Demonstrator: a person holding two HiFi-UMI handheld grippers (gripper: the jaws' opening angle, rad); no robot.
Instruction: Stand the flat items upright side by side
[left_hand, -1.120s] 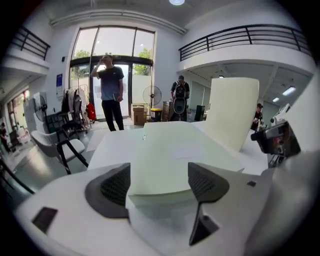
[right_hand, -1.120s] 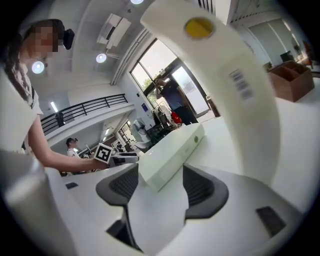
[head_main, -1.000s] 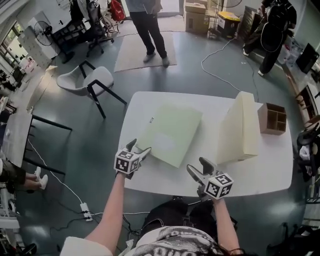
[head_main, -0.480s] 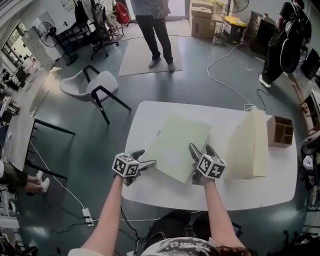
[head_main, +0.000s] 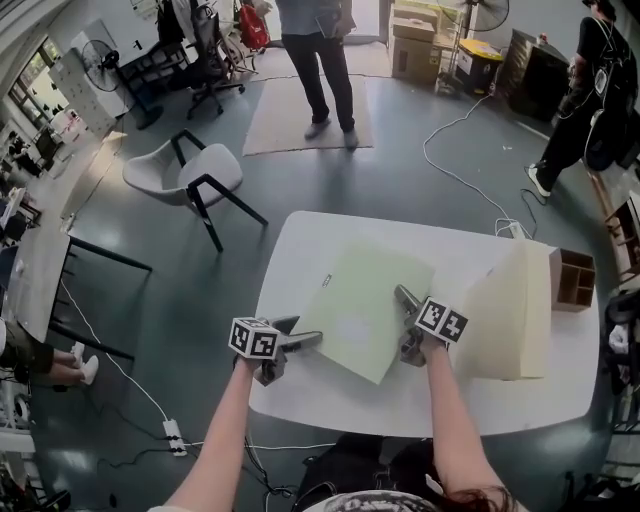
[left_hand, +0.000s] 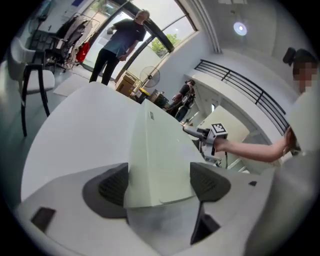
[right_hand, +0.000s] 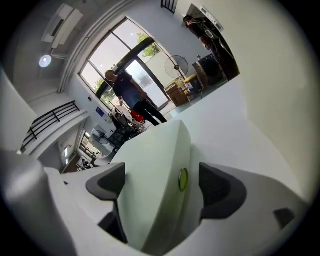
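White table (head_main: 300, 245), green folder (head_main: 365, 305), grey floor (head_main: 400, 170), chair (head_main: 200, 165)

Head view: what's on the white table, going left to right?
The left claw, green folder, right claw, cream folder, wooden box. Both claws have just been opening, with the green folder's edges between them.

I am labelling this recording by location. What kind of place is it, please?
Most likely an open workshop or lab, not a home: a white table on a bare grey floor, cardboard boxes stacked at the back, and office chairs nearby.
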